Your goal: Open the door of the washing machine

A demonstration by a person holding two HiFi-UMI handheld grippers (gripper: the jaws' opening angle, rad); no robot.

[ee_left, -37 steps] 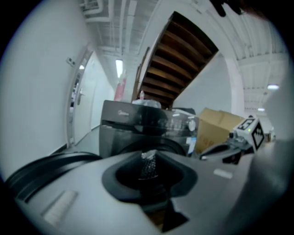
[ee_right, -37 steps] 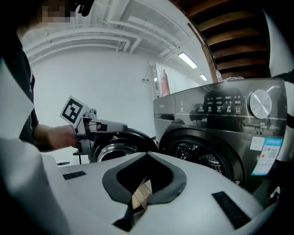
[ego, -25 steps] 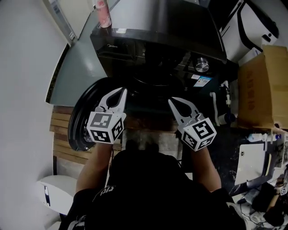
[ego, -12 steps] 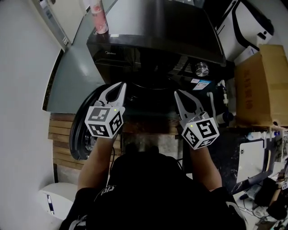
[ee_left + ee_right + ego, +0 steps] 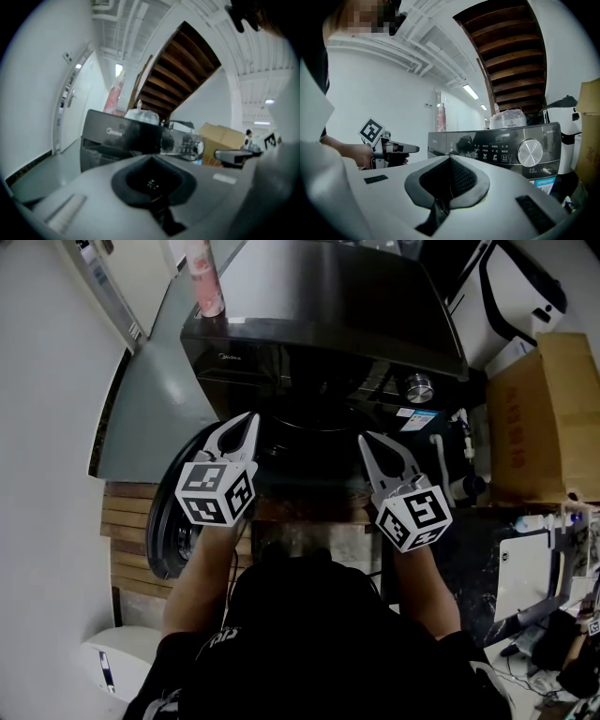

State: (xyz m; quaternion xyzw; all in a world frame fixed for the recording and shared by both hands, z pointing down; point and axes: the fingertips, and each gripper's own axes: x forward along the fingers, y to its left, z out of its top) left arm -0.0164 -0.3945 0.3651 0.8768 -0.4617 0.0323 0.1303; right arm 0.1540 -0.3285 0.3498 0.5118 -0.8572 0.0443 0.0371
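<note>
Head view: the washing machine (image 5: 328, 306) stands in front of the person. Its round door (image 5: 161, 517) is swung open to the left, beside the left gripper (image 5: 249, 418). The right gripper (image 5: 365, 441) is level with it.
Left gripper view: fingers pressed together, holding nothing, with the machine's front beyond.
Right gripper view: fingers pressed together and empty, with the control knob (image 5: 529, 152) ahead.

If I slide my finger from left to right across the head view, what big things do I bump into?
white wall → left hand-held gripper → right hand-held gripper → cardboard box
</note>
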